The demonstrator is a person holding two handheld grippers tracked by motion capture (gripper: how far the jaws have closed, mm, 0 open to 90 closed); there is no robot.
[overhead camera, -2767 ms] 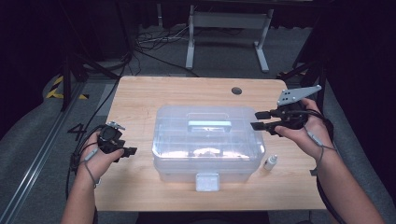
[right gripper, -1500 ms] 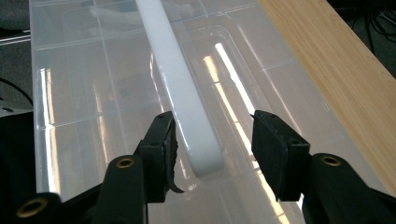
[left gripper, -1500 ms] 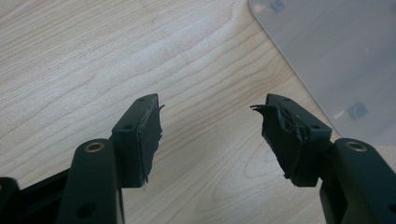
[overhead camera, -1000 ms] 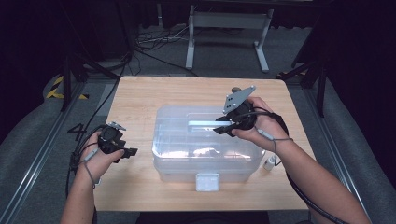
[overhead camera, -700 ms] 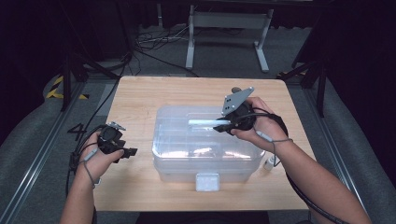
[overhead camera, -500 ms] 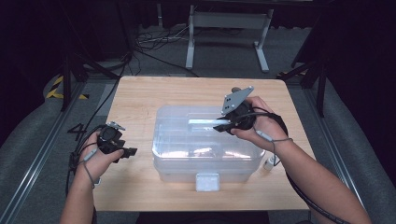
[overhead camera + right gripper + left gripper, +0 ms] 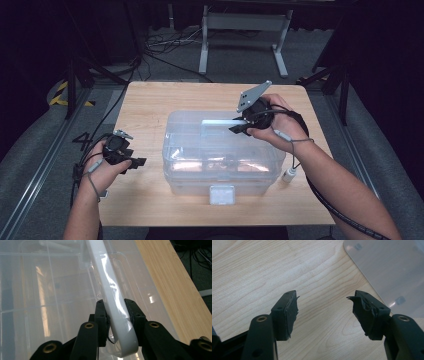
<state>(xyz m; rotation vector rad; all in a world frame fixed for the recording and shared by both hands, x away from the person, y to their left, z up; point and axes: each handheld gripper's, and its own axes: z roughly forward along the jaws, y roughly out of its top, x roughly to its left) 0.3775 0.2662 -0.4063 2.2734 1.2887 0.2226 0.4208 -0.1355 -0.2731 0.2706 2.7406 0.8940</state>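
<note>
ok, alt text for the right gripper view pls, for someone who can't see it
The right gripper has its two black fingers clamped on the white handle of a clear plastic storage box. The handle runs up and away between them over the box's transparent lid. A strip of the wooden table shows at right.

The left gripper (image 7: 325,311) is pointing down at the wooden table (image 7: 262,272), its two black jaws standing wide apart with nothing between them. Torn, ragged padding is showing on the inner faces of the pads (image 7: 291,312). A rounded corner of the clear plastic box (image 7: 387,267) is lying at the upper right, near the right-hand jaw.
</note>
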